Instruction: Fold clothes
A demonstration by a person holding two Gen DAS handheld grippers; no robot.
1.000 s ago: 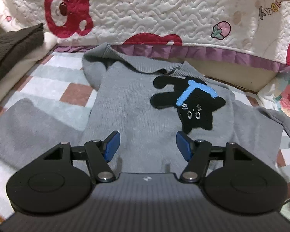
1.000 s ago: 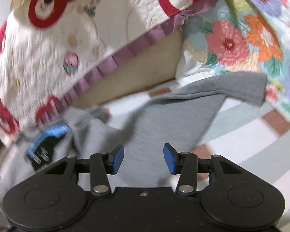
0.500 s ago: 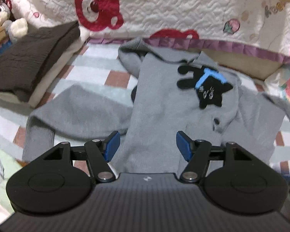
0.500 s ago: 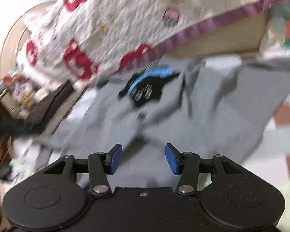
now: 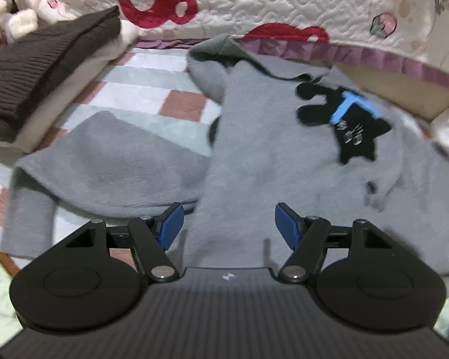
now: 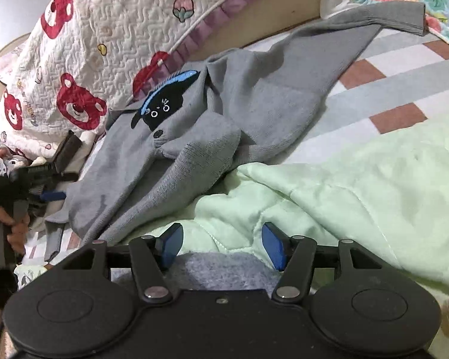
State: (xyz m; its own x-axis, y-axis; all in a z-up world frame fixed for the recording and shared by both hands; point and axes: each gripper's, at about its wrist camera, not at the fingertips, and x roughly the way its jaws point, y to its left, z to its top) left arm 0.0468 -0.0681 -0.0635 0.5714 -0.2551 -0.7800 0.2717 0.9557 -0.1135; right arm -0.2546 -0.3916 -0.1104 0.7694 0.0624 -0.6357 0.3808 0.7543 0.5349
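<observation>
On checkered bedding [image 5: 152, 89], gray sweater [image 5: 254, 161] lies.

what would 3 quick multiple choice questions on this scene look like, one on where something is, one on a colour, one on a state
1. Where does the folded dark brown knit lie?
A. on a cream folded piece left of the grey sweater
B. on the green quilt
C. between the right gripper's fingers

2. What colour is the stripe on the sweater's black cat patch?
A. red
B. blue
C. yellow

3. How does the left gripper stand?
A. shut on a sleeve
B. shut on nothing
C. open above the grey sweater

Answers: 1 A, it tops a cream piece at the left edge. 2 B, a blue band crosses the cat. 3 C, its blue pads stand apart with nothing between them.
</observation>
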